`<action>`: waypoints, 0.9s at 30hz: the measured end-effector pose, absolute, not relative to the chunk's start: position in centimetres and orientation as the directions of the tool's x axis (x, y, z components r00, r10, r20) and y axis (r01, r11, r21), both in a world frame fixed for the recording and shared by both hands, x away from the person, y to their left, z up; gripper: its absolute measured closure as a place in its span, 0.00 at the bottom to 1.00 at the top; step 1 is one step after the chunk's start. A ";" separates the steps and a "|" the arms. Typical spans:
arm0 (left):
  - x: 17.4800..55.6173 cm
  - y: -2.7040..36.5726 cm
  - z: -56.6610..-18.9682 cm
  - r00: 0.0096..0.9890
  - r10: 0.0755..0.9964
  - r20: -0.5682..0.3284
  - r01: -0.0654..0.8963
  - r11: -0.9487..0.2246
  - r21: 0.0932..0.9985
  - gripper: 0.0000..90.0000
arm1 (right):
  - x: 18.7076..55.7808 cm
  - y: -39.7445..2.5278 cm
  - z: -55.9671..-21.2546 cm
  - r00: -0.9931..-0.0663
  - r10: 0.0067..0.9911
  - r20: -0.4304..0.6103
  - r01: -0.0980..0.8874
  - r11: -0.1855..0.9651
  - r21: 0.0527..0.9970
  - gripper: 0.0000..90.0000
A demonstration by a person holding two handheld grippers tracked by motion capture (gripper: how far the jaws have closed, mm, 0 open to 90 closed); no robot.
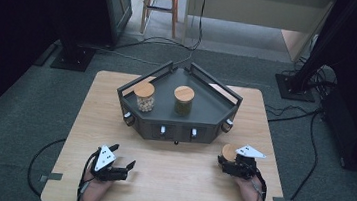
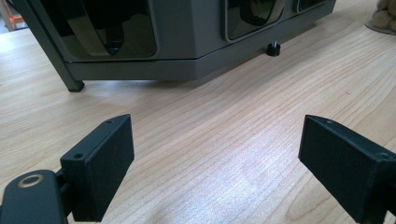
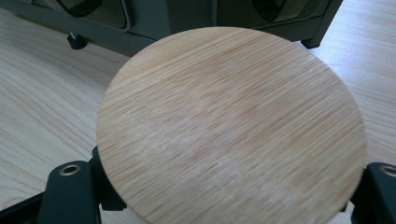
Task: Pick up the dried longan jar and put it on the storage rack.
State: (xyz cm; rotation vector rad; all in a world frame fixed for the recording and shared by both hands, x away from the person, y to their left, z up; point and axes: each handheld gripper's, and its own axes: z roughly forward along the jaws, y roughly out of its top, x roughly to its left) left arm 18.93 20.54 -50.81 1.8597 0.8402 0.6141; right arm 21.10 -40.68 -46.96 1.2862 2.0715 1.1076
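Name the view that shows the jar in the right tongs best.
The right gripper view: the jar's wooden lid is close up between the jaws. The high view shows it small at the right tongs; the left gripper view catches its edge.

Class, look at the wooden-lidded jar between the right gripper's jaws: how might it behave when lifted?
The jar is probably rigid: its flat wooden lid looks solid. Its round body may slip or twist between the right gripper's flat jaws. If glass like the jars on the tray, it is breakable.

Rack at the table's (image 1: 168, 180) far middle, claws nearer.
On the rack (image 1: 205, 114) stand two jars (image 1: 144, 96) side by side; a third jar (image 1: 229, 151) sits before its right corner, in the right claw (image 1: 229, 162); the left claw (image 1: 121, 157) lies front-left.
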 end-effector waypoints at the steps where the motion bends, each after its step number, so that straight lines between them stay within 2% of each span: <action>1: 18.9 20.5 -50.8 0.635 0.771 0.051 0.283 -0.293 0.913 0.11 | 21.1 -40.7 -46.9 -0.457 0.889 0.032 0.517 0.236 0.823 0.28; 27: 19.0 20.5 -50.8 0.634 0.772 0.051 0.285 -0.294 0.912 0.12 | 21.1 -40.5 -43.9 -0.485 0.874 0.028 0.497 0.249 0.831 0.28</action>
